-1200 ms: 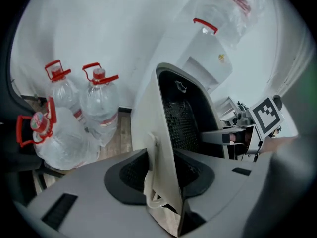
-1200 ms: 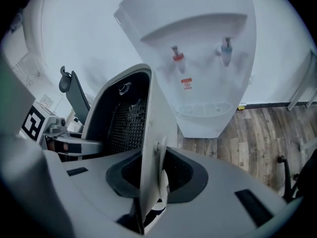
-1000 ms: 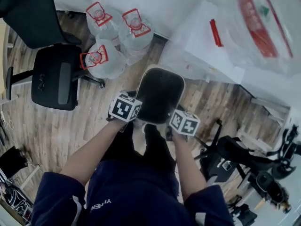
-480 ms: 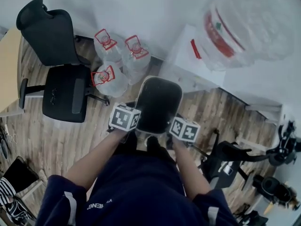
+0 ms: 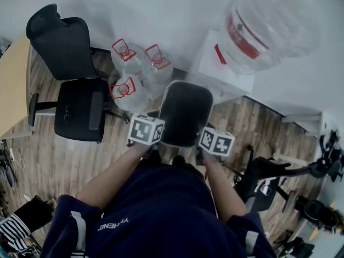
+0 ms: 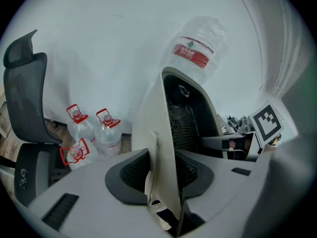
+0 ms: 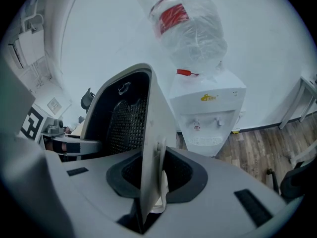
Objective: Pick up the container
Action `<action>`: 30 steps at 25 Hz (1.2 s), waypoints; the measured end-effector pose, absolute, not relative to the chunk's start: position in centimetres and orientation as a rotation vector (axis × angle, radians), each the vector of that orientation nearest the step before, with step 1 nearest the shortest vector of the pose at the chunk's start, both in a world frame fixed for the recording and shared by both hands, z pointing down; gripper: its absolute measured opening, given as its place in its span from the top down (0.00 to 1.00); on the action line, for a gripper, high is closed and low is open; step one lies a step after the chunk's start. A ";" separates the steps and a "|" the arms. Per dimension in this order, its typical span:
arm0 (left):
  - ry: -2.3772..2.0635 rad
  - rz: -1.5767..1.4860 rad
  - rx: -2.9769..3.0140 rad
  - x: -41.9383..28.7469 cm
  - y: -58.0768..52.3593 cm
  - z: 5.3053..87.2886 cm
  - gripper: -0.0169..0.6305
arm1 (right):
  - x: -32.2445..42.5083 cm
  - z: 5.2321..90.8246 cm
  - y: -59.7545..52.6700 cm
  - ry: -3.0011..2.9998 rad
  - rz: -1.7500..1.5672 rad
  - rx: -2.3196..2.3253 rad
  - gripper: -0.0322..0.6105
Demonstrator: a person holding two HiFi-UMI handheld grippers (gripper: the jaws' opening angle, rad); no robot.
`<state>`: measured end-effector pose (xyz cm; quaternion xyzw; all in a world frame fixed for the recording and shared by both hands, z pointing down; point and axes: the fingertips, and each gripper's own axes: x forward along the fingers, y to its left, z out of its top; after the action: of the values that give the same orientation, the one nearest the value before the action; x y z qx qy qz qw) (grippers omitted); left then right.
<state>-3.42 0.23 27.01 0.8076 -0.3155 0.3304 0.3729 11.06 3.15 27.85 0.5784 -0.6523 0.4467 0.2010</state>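
Note:
The container (image 5: pixel 186 113) is a tall bin, white outside and black mesh inside, and I hold it up over the wooden floor between both grippers. In the head view my left gripper (image 5: pixel 152 135) is at the bin's left rim and my right gripper (image 5: pixel 208 144) at its right rim. The left gripper view shows the bin's white wall (image 6: pixel 159 128) pinched edge-on by my left gripper (image 6: pixel 161 171). In the right gripper view the opposite wall (image 7: pixel 152 128) is clamped in my right gripper (image 7: pixel 151 176). Each gripper is shut on the rim.
Three water jugs with red handles (image 5: pixel 134 71) stand on the floor by the wall. A black office chair (image 5: pixel 75 98) is to the left, beside a wooden desk edge (image 5: pixel 11 85). A white water dispenser (image 5: pixel 224 71) carrying a large bottle (image 5: pixel 269 26) is at the right, with dark equipment (image 5: pixel 279 176) at the lower right.
The bin stays gripped between both grippers. The head camera has shifted, so the chair and jugs have slid right and the dispenser with its bottle shows more fully.

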 end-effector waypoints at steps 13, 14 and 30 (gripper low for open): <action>-0.784 0.833 2.053 -2.7 -0.3 28.0 0.77 | 11.8 28.6 2.7 -1.796 1.247 1.637 0.82; -0.784 0.832 2.051 -2.7 -0.3 28.1 0.76 | 11.8 28.7 2.7 -1.795 1.247 1.638 0.82; -0.770 0.826 2.042 -2.6 -0.8 28.8 0.77 | 11.9 29.4 2.3 -1.781 1.247 1.640 0.82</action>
<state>-2.56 -0.75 28.84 0.8046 -0.3034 0.3256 0.3932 11.87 2.32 29.38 0.5891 -0.6397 0.4479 0.2077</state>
